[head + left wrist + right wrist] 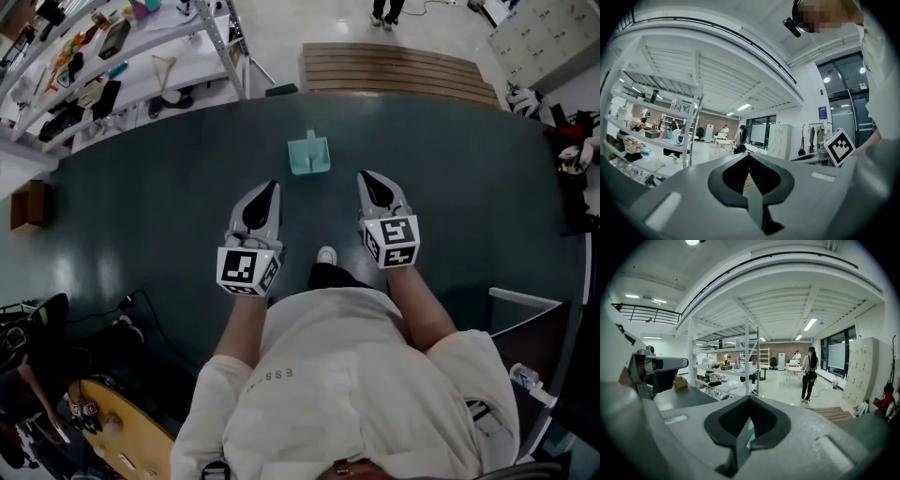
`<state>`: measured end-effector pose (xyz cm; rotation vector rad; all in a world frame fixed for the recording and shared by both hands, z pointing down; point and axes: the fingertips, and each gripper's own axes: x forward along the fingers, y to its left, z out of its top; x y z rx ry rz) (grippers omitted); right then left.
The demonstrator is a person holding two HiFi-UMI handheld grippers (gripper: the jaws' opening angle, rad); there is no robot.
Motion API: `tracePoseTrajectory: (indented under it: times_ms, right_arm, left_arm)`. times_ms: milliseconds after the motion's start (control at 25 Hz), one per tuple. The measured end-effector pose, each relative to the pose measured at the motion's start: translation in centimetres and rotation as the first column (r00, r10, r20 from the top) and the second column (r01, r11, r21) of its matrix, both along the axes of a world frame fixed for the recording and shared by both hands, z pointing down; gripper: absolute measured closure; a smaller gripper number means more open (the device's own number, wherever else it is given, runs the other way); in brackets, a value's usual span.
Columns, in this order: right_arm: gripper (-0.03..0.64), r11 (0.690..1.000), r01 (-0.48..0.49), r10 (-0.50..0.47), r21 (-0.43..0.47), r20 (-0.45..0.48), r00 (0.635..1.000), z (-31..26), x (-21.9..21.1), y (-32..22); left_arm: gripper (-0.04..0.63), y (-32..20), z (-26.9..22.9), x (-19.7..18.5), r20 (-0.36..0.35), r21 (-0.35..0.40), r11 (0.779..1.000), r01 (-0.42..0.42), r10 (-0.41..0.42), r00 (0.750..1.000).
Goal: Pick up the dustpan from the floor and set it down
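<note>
**Dustpan flat on the floor, both tongs empty above it**

The pale green dustpan (309, 157) lies on the dark floor (141, 206), just above the middle of the head view. It sits apart from both grippers, slightly nearer the right one. Its long axis runs up and down the frame. The narrow handle end points to the top edge, toward the wooden slatted platform (398, 70). The broad pan end faces down the frame, toward the person's shoe (326, 255).

The left tongs (270, 190) sit lower left of the dustpan and the right tongs (367, 180) lower right. Both point up the frame, roughly parallel to the dustpan's long axis. Neither touches it.

In the left gripper view the tongs are pressed together, tips meeting with nothing between them. The right gripper view shows the same: tips closed on each other, pinching nothing. A sliver of pale green shows through the gap behind the right tips, but I cannot tell whether it is the dustpan.

A shelving rack (94, 56) loaded with small items fills the upper left corner of the head view.
</note>
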<state>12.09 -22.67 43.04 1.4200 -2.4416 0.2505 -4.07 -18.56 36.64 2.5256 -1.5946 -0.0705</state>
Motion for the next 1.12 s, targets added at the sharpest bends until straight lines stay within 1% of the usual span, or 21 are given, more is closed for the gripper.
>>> tracePoseTrajectory:
  times_ms: [240,400,560,640,760,840,1000,1120]
  right_arm:
    - [0.624,0.997,-0.072,0.073,-0.019,0.011,0.997,-0.9,0.9,7.6]
    - [0.624,0.996,-0.086,0.086,-0.014,0.004,0.996,-1.2,0.5,13.1]
    - [0.624,0.995,-0.094,0.095,-0.045,0.007,0.995,-0.6,0.4,18.4]
    - [0.624,0.993,-0.107,0.107,-0.047,-0.008,0.994,-0.5,0.7,20.6]
    - [0.624,0.992,-0.123,0.123,-0.004,-0.035,0.992,-1.5,1.5,22.8]
    - [0.624,0.993,-0.117,0.118,0.007,-0.036,0.992,-1.8,1.5,23.8]
    - [0.624,0.994,-0.103,0.104,-0.044,0.005,0.995,-1.1,1.9,25.7]
    - [0.624,0.995,-0.078,0.079,-0.055,0.016,0.997,-1.2,2.1,26.8]
  left_arm:
    - [0.591,8.1,-0.3,0.6,0.01,0.022,0.999,-0.049,0.049,0.999]
    - [0.591,13.5,0.5,0.4,-0.003,0.009,0.997,-0.078,0.078,0.997]
    - [0.591,18.1,0.9,0.7,-0.007,-0.008,0.995,-0.099,0.099,0.995]
    - [0.591,20.0,0.8,0.9,-0.014,-0.01,0.995,-0.101,0.1,0.995]
    - [0.591,22.1,0.5,1.5,-0.016,-0.007,0.995,-0.101,0.101,0.995]
    - [0.591,23.2,0.2,1.8,-0.011,0.002,0.995,-0.103,0.103,0.995]
    - [0.591,25.3,-0.3,2.2,0.001,0.01,0.996,-0.089,0.089,0.996]
    - [0.591,26.3,-0.8,2.3,0.006,0.015,0.998,-0.066,0.066,0.998]
